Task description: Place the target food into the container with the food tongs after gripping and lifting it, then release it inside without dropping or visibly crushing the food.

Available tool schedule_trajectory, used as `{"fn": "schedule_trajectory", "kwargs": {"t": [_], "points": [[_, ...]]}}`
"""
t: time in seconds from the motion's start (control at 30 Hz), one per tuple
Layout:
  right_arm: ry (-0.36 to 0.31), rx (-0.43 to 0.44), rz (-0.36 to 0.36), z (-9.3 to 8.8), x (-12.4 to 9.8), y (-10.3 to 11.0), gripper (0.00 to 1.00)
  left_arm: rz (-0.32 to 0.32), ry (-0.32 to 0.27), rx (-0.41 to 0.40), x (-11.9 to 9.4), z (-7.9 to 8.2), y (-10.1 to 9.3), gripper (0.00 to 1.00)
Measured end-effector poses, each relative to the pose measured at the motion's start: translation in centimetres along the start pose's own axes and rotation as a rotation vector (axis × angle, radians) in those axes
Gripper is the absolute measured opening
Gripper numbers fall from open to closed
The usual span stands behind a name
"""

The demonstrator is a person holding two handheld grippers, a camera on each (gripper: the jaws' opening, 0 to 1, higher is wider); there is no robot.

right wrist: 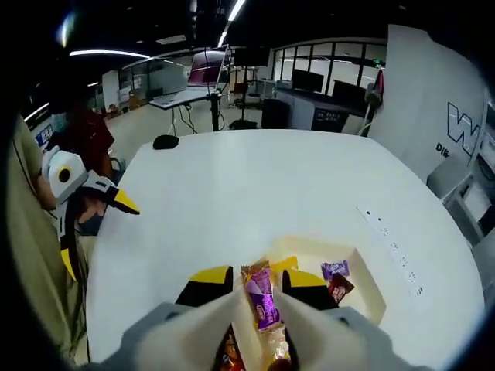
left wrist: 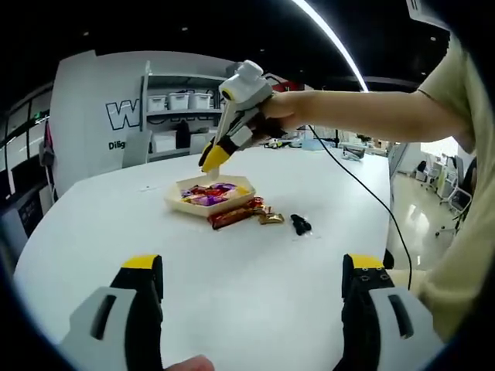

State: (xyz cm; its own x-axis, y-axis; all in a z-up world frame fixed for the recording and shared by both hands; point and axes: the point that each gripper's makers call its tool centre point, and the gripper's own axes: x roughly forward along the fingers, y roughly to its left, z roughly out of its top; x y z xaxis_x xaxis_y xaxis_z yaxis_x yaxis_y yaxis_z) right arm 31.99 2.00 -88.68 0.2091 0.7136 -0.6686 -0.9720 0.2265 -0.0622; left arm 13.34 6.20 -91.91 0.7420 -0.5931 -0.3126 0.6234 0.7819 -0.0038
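Here, the right gripper (right wrist: 257,280) is clamping a purple-wrapped candy (right wrist: 261,297) above the cream tray (right wrist: 363,270) for release; the left gripper (left wrist: 251,274) is idling, jaws apart.

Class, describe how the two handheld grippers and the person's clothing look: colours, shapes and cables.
The left gripper has black fingers with yellow tips and grey shells. The right gripper is white and grey, yellow-tipped, trailing a black cable. The person wears a pale yellow-green short sleeve.
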Motion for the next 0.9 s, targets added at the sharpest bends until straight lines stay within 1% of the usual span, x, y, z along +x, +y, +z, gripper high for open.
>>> {"fn": "schedule_trajectory", "kwargs": {"t": [0.5, 0.9], "points": [[0.006, -0.008, 0.016, -1.6, -0.9, 1.6, 0.2, -0.005, 0.0, 0.005, 0.1, 0.1, -0.4, 0.94], [0.009, 0.008, 0.023, -3.5, -1.8, 3.1, 0.2, -0.011, 0.001, 0.012, 0.3, 0.3, -0.6, 0.94]]}}
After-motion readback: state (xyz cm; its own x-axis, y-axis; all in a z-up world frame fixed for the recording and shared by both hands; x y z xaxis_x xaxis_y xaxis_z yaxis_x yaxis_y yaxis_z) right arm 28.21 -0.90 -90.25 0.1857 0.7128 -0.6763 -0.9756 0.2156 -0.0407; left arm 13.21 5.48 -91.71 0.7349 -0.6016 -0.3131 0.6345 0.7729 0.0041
